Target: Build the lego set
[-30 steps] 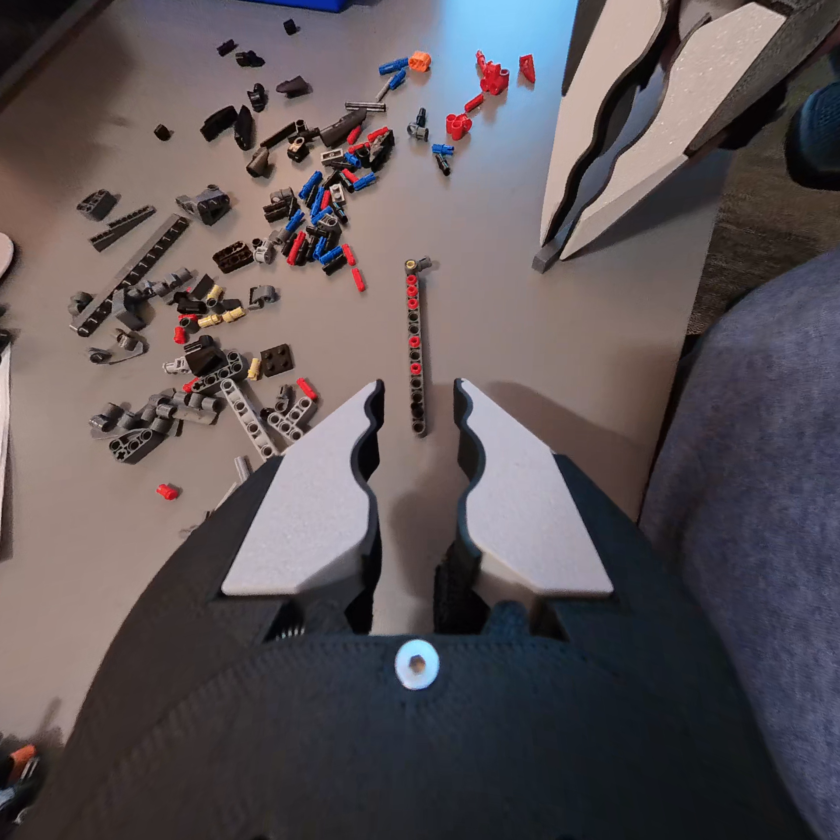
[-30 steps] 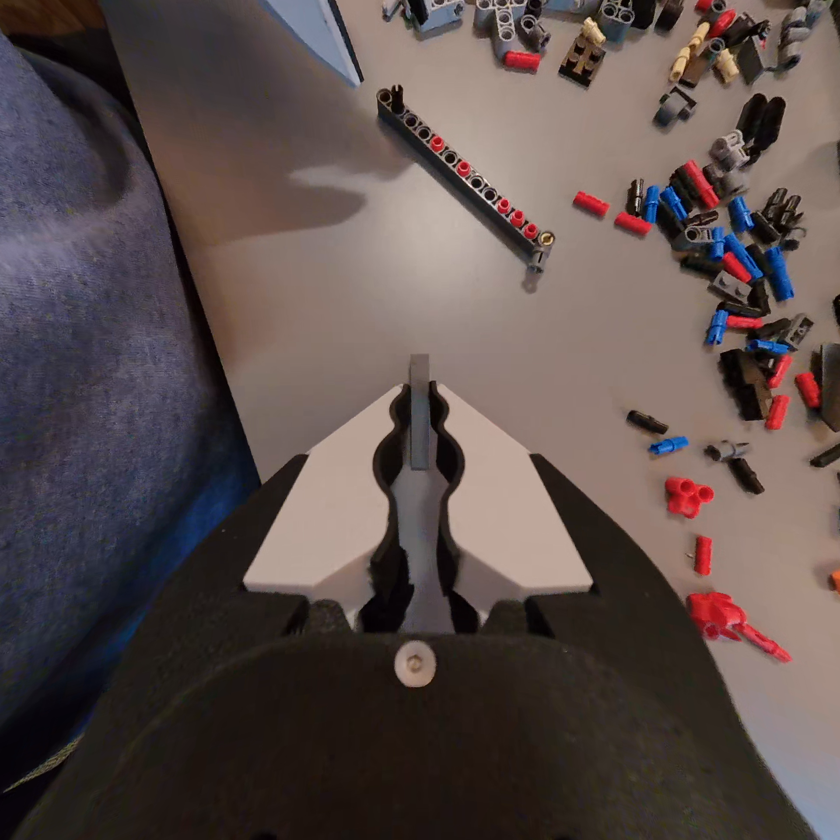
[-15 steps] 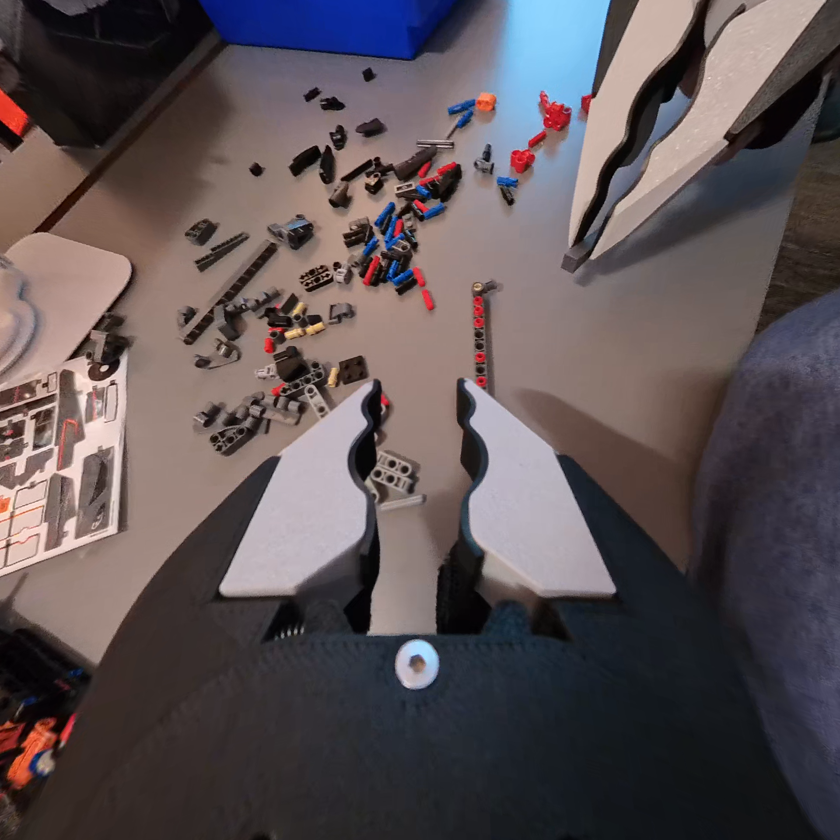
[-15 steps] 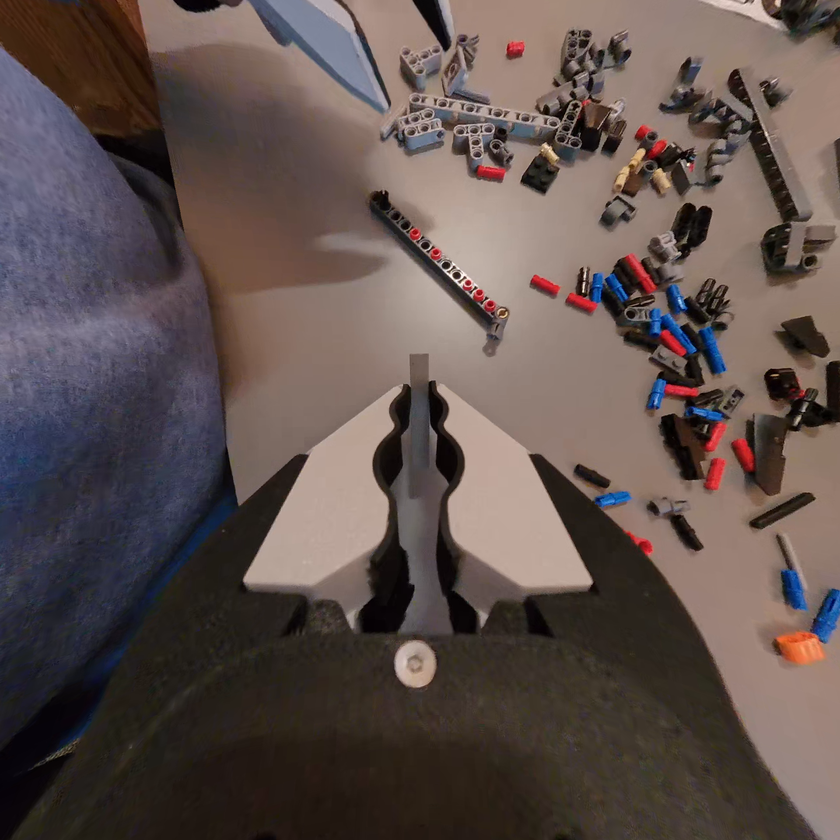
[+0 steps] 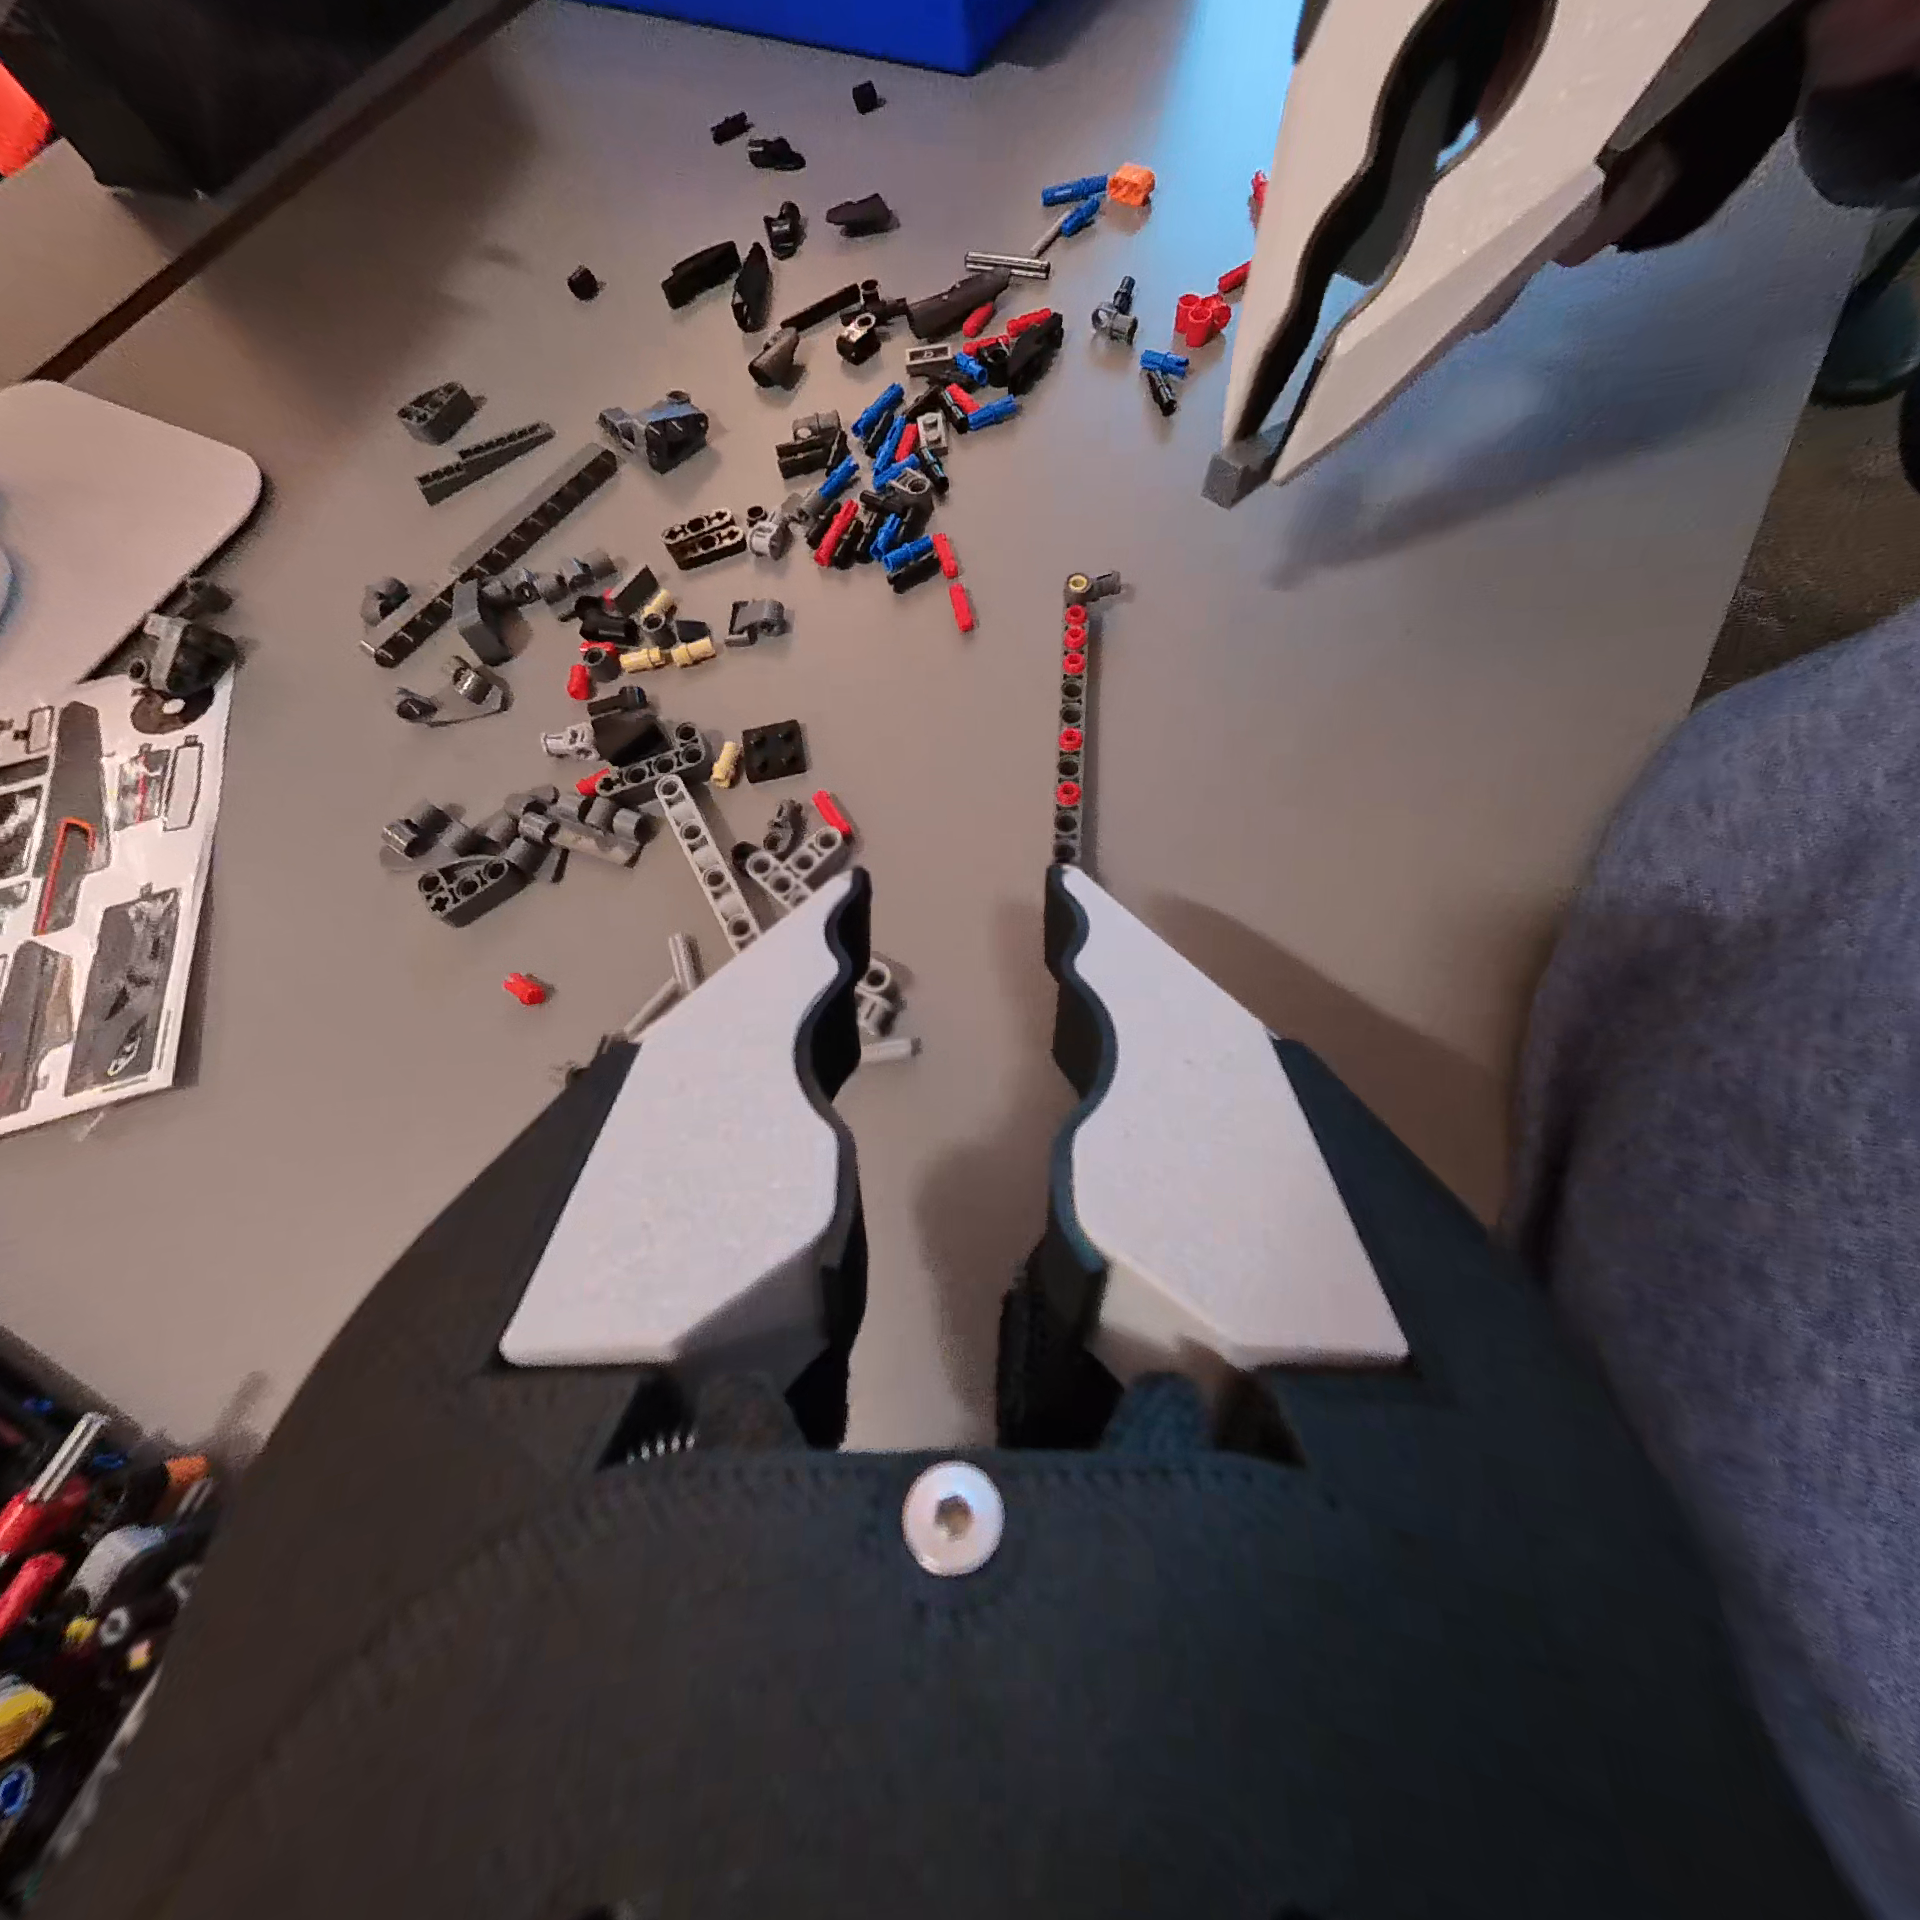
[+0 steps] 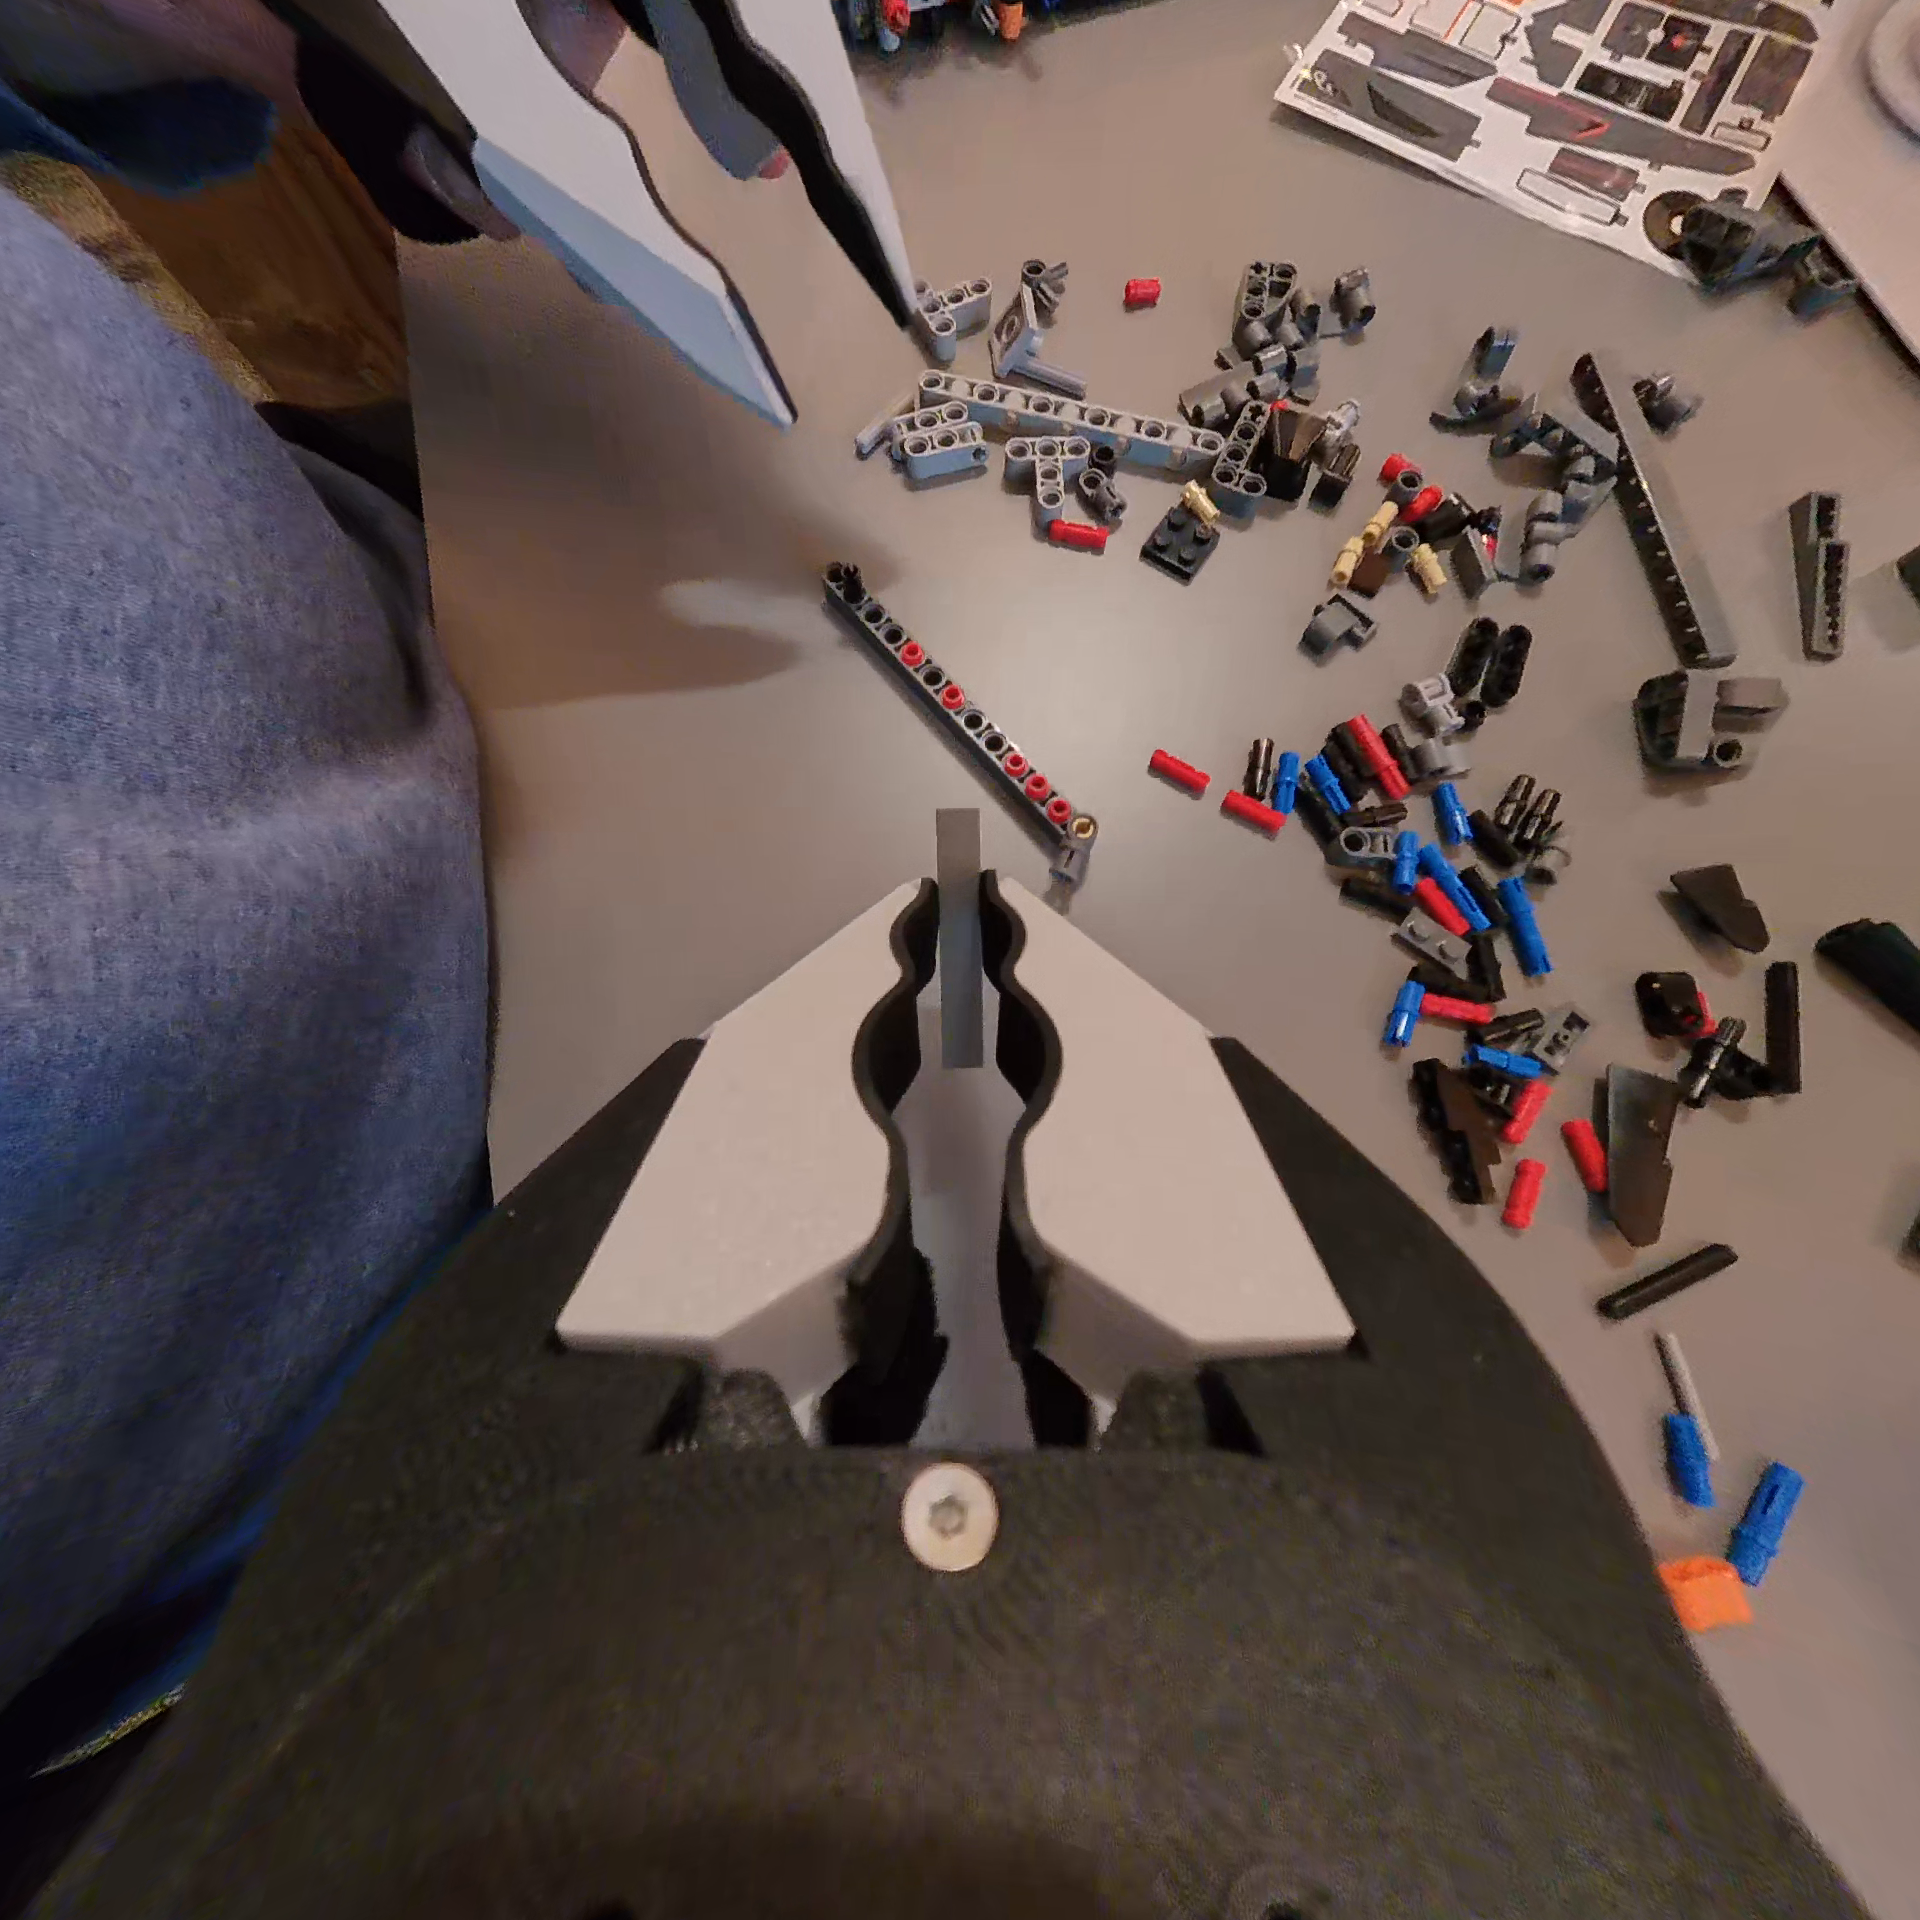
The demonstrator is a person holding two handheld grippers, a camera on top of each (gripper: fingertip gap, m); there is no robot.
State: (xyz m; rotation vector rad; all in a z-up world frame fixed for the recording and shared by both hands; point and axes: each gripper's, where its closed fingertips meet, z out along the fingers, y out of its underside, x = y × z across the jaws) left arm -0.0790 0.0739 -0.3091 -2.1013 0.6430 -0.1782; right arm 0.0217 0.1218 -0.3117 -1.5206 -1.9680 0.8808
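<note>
A long dark beam [image 5: 1070,727] with several red pins lies on the grey table; it also shows in the right wrist view [image 6: 956,707]. My left gripper [image 5: 956,883] is open and empty above the table, its right fingertip just short of the beam's near end. My right gripper [image 6: 956,883] is shut on a thin flat grey piece [image 6: 958,935] that sticks out past the tips, close to the beam's far end. The right gripper [image 5: 1252,462] with the grey piece [image 5: 1234,480] shows at the upper right of the left wrist view. The left gripper [image 6: 842,364] shows at the top of the right wrist view.
Loose small parts [image 5: 883,488] in black, grey, red and blue are scattered left of the beam [image 6: 1455,831]. A sticker sheet [image 5: 94,883] lies at the left [image 6: 1558,94]. A blue bin [image 5: 831,21] stands at the back. A person's clothed leg [image 5: 1745,1039] is at the table's edge. One gripper's finger ends stand about 12 cm off the other's.
My left gripper drew back and left, so the beam is no longer between its fingers. My right gripper, still holding the grey piece, moved closer to the beam's pinned end.
</note>
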